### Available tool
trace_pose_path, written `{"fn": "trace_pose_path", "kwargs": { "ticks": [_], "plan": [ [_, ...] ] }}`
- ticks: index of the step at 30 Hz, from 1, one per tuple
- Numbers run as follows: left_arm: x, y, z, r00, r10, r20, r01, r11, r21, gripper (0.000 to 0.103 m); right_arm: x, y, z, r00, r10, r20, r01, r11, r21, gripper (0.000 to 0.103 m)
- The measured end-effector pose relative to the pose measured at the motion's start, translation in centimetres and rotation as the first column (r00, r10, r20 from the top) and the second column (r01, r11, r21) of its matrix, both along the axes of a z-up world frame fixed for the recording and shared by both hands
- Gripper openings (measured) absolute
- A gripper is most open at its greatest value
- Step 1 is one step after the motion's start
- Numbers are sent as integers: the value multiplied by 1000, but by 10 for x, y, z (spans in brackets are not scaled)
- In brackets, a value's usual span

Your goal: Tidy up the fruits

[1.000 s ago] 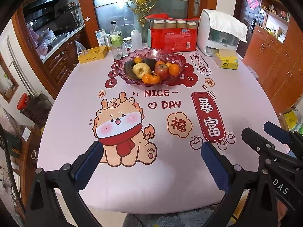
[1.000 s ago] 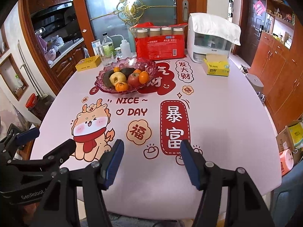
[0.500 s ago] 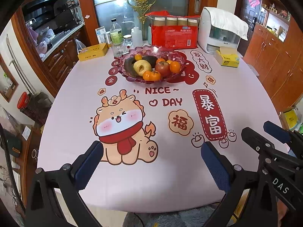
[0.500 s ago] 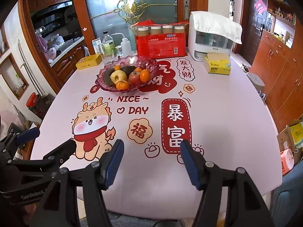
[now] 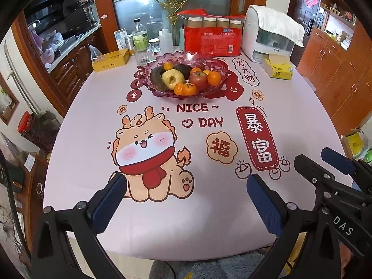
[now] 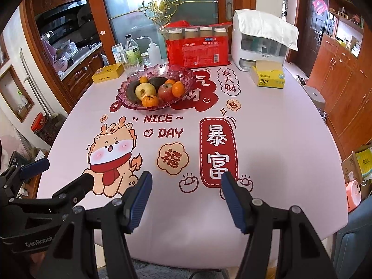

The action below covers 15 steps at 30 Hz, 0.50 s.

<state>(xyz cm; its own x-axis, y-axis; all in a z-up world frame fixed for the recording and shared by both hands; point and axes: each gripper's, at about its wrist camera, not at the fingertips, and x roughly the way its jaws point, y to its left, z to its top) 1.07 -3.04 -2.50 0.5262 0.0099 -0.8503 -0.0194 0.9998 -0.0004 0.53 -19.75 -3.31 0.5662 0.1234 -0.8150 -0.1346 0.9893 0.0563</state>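
Over near table (image 5: 302, 107) edge: left gripper (image 5: 186, 200), right gripper (image 6: 186, 197) side by side, angled down, fingers apart, empty.

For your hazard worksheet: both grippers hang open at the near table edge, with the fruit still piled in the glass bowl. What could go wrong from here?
1. The fruit bowl is heaped; lifting the red apple may send an orange rolling out.
2. The drinking glass stands right behind the bowl, so a far reach could topple it.
3. The left gripper and right gripper sit close together and might collide.
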Motion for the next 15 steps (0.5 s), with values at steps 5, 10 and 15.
{"fn": "trace_pose_path", "kwargs": {
  "ticks": [5, 10, 15],
  "plan": [
    [3, 5, -2, 1000, -13, -11, 13, 1000, -8, 102, 3, 3, -4, 1000, -4, -3, 4, 1000, -2, 62],
    [6, 10, -4, 1000, -19, -19, 19, 1000, 0, 102, 5, 4, -4, 1000, -4, -6, 4, 1000, -5, 62],
    [9, 13, -5, 1000, -21, -21, 21, 1000, 0, 102, 6, 6, -5, 1000, -7, -6, 7, 1000, -7, 62]
  ]
}}
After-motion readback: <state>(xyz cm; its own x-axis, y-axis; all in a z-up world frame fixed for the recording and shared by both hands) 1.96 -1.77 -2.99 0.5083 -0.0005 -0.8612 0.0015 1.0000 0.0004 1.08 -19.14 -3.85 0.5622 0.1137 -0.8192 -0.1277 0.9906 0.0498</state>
